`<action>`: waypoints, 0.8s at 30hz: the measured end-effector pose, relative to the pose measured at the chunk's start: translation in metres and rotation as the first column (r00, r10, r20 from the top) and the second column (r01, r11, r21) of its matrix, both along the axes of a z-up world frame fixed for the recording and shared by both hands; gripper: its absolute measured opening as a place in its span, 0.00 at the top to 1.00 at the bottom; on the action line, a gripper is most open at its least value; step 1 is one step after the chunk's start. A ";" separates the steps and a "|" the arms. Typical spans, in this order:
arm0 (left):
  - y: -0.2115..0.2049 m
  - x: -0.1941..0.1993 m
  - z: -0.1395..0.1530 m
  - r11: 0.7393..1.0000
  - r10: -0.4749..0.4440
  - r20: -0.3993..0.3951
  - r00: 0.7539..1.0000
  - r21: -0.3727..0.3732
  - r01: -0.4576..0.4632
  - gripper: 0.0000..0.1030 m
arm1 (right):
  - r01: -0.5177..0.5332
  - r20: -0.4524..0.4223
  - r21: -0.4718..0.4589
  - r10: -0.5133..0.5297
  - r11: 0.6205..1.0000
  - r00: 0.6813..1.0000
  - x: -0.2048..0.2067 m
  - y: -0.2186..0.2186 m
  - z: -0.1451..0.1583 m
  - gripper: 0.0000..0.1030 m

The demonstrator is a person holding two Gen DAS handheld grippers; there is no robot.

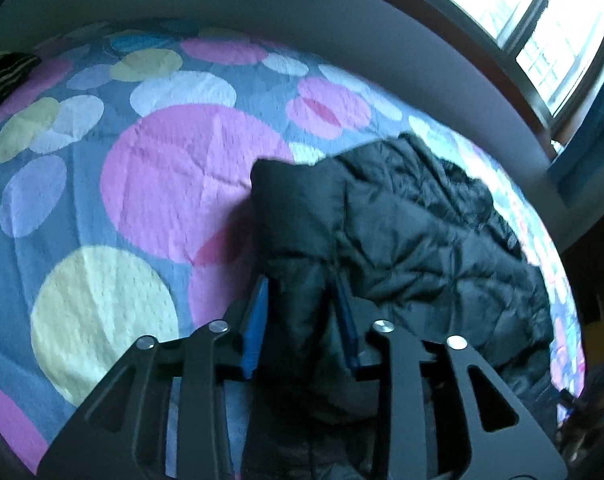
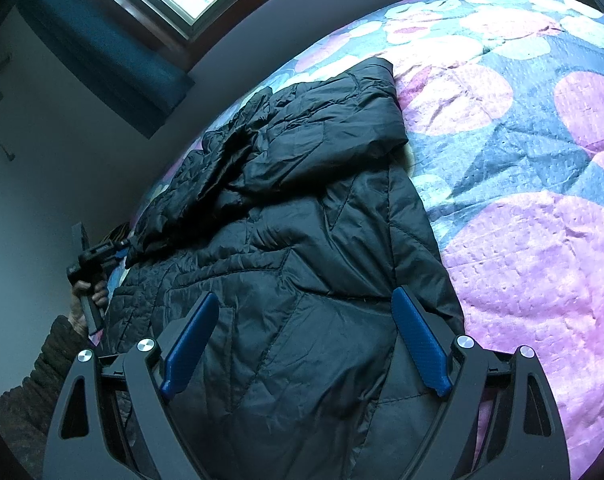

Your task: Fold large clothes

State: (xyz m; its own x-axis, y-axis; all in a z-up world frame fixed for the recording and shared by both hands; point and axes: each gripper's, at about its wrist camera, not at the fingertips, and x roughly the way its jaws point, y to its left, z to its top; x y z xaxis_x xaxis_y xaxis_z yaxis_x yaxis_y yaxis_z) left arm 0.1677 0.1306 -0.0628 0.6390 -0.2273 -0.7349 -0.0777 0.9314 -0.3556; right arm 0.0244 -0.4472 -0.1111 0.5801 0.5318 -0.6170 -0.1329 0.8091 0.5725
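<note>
Surroundings: dotted bedspread (image 1: 150, 184), window (image 1: 550, 28) far right.
Left gripper (image 1: 302, 300): clamped on black quilted jacket (image 2: 302, 220) fold.
Right gripper (image 2: 304, 308): spread wide above jacket.

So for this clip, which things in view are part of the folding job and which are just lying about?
Part of the job:
black puffer jacket
left gripper, shut on a fold of it
right gripper, open above it
bedspread, the folding surface

Lying about:
striped dark cloth
window

Both the left gripper (image 1: 302, 304) and right gripper (image 2: 304, 320) have black slotted frames, round silver screws and textured blue fingers (image 2: 420, 348); a dark knitted sleeve (image 2: 52, 356) shows.
</note>
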 end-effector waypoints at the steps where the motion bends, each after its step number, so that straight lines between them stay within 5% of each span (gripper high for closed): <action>1: 0.001 0.005 0.002 1.000 0.006 0.001 1.000 0.006 -0.006 0.65 | 0.000 0.000 0.000 0.000 1.000 1.000 0.000 0.000 0.000 0.15; 14: -0.001 0.056 -0.028 0.998 0.031 -0.078 0.996 0.055 -0.027 0.60 | -0.001 0.001 0.008 0.001 1.000 1.000 0.000 -0.001 -0.002 0.15; 24: 0.012 -0.032 -0.007 0.998 0.019 -0.034 0.999 -0.060 -0.021 0.45 | 0.001 0.009 -0.003 -0.001 1.000 1.000 -0.002 0.000 0.002 0.15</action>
State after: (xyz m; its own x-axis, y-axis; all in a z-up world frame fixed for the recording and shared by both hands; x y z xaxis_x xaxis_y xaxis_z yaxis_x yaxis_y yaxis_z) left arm 0.1361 0.1428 -0.0698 0.6192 -0.2591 -0.7412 -0.1090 0.9065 -0.4079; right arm 0.0227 -0.4471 -0.1089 0.5865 0.5291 -0.6133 -0.1370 0.8110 0.5688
